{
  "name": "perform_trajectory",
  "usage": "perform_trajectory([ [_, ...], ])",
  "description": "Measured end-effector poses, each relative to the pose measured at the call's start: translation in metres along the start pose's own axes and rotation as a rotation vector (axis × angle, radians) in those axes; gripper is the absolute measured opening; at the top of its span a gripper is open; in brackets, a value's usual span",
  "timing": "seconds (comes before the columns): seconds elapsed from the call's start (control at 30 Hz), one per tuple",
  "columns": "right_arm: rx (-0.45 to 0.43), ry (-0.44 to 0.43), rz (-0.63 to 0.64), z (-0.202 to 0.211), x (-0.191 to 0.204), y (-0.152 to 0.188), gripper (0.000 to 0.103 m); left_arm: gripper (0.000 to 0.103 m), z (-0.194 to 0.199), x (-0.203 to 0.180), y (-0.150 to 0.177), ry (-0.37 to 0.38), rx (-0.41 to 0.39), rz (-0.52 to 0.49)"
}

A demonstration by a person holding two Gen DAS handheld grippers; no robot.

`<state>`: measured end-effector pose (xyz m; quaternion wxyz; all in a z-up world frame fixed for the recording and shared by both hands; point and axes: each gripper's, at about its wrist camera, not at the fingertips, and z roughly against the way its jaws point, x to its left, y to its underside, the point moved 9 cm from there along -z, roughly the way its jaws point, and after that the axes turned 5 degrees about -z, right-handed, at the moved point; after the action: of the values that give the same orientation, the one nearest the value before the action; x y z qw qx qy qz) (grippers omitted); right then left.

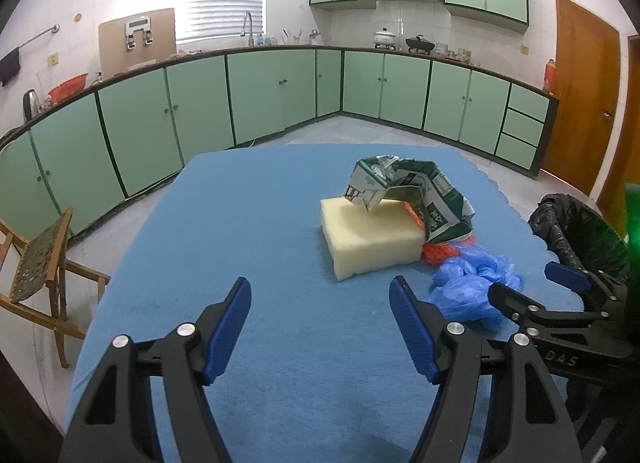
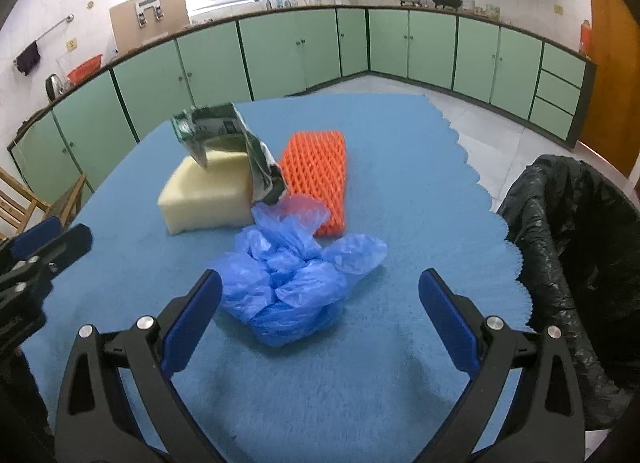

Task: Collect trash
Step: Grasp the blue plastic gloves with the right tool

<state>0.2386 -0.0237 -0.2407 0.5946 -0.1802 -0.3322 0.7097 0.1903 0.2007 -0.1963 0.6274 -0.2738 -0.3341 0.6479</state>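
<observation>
Both grippers, left gripper (image 1: 320, 303) and right gripper (image 2: 320, 295), hover with jaws wide and empty; blue plastic bag (image 2: 292, 275) seemingly just ahead of the right.

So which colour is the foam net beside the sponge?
Orange foam net, clearest in the right wrist view.

Left wrist view: low over the blue cloth-covered surface (image 1: 248, 223), facing the green kitchen cabinets (image 1: 192, 103), with the pale yellow foam block (image 1: 370, 237) ahead and to the right. Right wrist view: same heading, set further right, close above the crumpled blue plastic bag (image 2: 288, 275). Shared by both: block, bag, crushed green-and-white carton (image 1: 408, 191), black-lined bin (image 2: 576, 247).
</observation>
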Motion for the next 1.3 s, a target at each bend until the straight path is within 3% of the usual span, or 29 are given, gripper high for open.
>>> perform_trajectory([
  [0.17, 0.030, -0.016, -0.001, -0.009, 0.001, 0.007, 0.093, 0.070, -0.005, 0.003, 0.003, -0.003, 0.011, 0.002],
  [0.27, 0.066, -0.067, 0.004, -0.014, 0.007, 0.011, 0.076, 0.070, -0.006, 0.003, 0.004, -0.002, 0.016, 0.004],
  [0.43, 0.102, -0.162, 0.033, -0.012, 0.025, 0.017, 0.038, 0.070, -0.006, 0.001, 0.004, 0.002, 0.018, 0.001],
  [0.53, 0.104, -0.186, 0.039, -0.005, 0.028, 0.018, 0.028, 0.070, -0.005, -0.002, 0.003, 0.006, 0.017, -0.002],
  [0.8, 0.072, -0.201, 0.004, 0.022, 0.010, 0.013, 0.023, 0.070, 0.000, -0.017, -0.002, 0.024, 0.002, -0.014],
  [1.3, 0.001, -0.119, -0.030, 0.044, -0.055, -0.013, 0.023, 0.070, 0.001, -0.078, -0.021, 0.101, -0.035, -0.044],
])
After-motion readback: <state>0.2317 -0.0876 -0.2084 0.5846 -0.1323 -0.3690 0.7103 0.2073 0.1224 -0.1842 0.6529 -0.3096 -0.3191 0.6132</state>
